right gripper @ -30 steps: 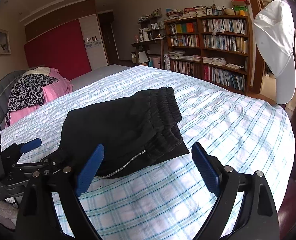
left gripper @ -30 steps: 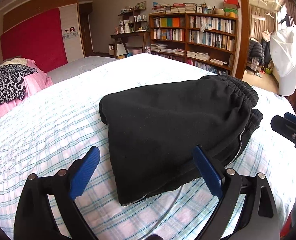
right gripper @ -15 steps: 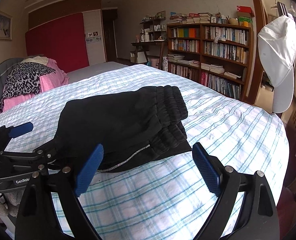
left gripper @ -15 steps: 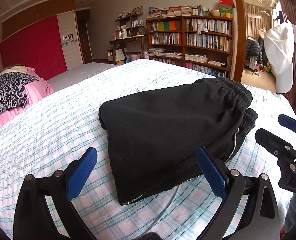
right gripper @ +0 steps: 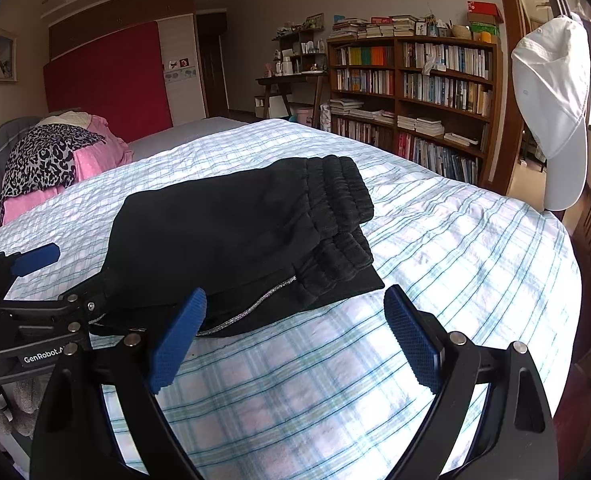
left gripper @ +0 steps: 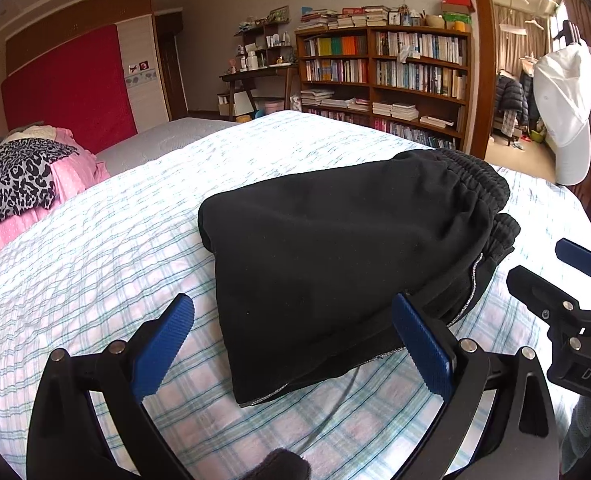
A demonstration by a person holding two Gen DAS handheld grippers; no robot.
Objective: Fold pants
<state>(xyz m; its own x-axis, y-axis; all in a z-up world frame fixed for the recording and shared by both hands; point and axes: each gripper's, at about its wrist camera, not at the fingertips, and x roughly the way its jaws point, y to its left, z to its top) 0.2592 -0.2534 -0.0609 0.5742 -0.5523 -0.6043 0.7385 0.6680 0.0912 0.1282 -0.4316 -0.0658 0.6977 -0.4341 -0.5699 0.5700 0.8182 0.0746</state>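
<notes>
Black pants lie folded in a compact bundle on the plaid bed sheet, elastic waistband to the right. They also show in the right wrist view. My left gripper is open and empty, just short of the bundle's near edge. My right gripper is open and empty, above the sheet in front of the bundle's waistband end. Each gripper shows at the edge of the other's view: the right one and the left one.
A pile of pink and leopard-print clothes lies at the far left of the bed. A bookshelf and desk stand beyond the bed. A white cap hangs at the right by the doorway.
Both grippers have drawn back slightly from the folded pants and stayed open. The pants have not moved.
</notes>
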